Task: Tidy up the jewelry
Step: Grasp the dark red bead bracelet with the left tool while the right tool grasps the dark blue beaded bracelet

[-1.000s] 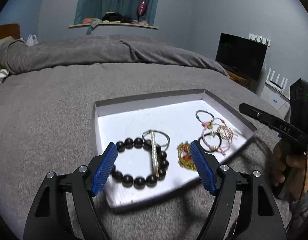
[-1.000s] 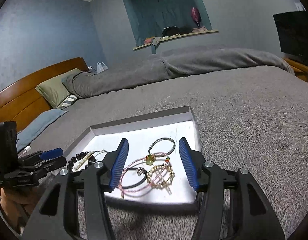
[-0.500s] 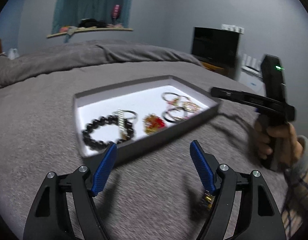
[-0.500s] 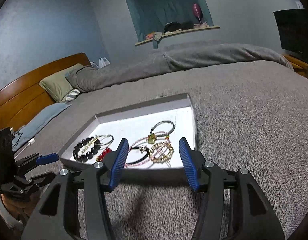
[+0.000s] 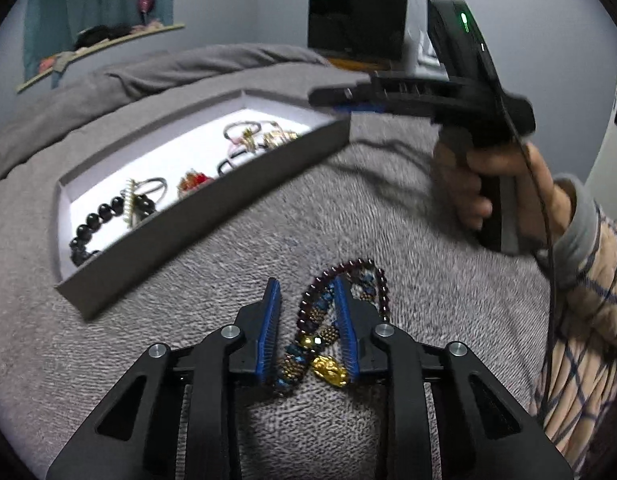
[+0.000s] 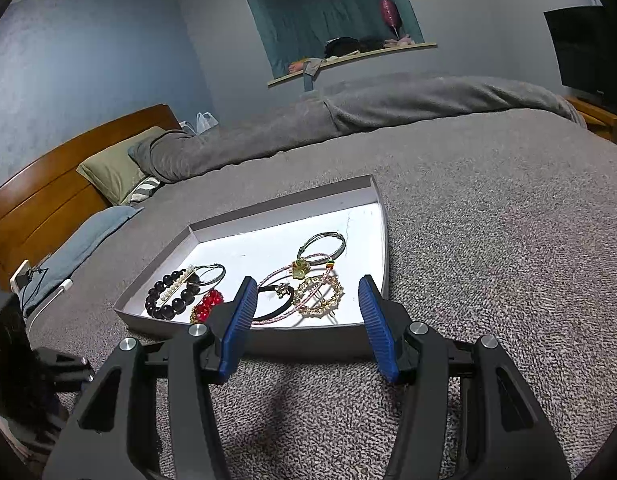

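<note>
The room was dim and bluish. The tray's white floor (image 6: 268, 252) glared. The right gripper (image 5: 420, 92) was motion-blurred. Fisheye bending and dark corners framed both views.

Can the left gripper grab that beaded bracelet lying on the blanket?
Probably yes. The left gripper is right down at the beaded bracelet on the grey blanket, its blue fingers open with part of the beads between them. Nothing blocks it.
</note>
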The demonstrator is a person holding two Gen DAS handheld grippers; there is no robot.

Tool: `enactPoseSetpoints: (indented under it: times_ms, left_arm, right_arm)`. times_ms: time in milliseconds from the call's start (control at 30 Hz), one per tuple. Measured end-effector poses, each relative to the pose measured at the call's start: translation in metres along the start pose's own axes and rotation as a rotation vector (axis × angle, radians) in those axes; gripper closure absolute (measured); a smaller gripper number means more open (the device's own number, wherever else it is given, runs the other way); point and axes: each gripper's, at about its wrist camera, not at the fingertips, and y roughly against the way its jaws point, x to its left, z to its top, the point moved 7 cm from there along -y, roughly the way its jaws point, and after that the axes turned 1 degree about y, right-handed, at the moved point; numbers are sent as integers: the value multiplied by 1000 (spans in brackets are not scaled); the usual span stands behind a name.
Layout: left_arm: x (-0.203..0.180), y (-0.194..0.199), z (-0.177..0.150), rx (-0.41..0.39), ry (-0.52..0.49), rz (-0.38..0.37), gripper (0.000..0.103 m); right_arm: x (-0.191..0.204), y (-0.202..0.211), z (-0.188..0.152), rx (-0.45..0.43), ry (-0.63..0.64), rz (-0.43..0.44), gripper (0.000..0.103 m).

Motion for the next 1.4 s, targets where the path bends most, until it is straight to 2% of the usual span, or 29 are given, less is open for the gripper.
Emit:
enactPoseSetpoints:
  times_ms: [67,133,367,500,667,767,933,1000,1067,1200,1233,1267,1333,1400]
  left_arm:
    - [-3,2,2,-5,-16,-1,91]
    - [-3,5,3,-25,-19,3,95]
    - [20,28,22,-156,63,55,96]
    - [42,36,28,-204,135,102,96]
    - [62,50,34,-255,210,114,96]
    - [70,54,31,-250,224,141,97]
    - [86,45,16,-160,256,166,96]
    - [91,38,9,-122,274,171,96]
    - [94,32,3,-91,282,173,96]
    - [96,28,-3,-60,287,181,96]
    - [96,27,-4,-55,288,183,92]
    - [97,26,-5,-49,290,187,89]
    - [98,24,-6,-37,291,192,88]
    - [98,23,-7,-31,292,198,88]
  right_arm:
    - [0,0,0,2,2,1,50]
    - [1,0,1,0,7,0,50]
    - [14,4,1,-8,59,20,50]
    - [25,2,-4,25,92,59,50]
    - [45,-2,-13,83,150,131,50]
    - [65,-4,-24,151,213,182,50]
    - [101,-10,-48,251,335,245,50]
    - [111,-11,-57,288,352,287,44]
    - [122,-14,-68,332,390,308,43]
    - [135,-16,-78,363,426,332,43]
    - [138,-15,-82,373,431,339,43]
    - [140,-16,-85,384,442,337,44]
    - [146,-18,-94,411,475,343,55]
    - [151,-17,-97,421,485,367,72]
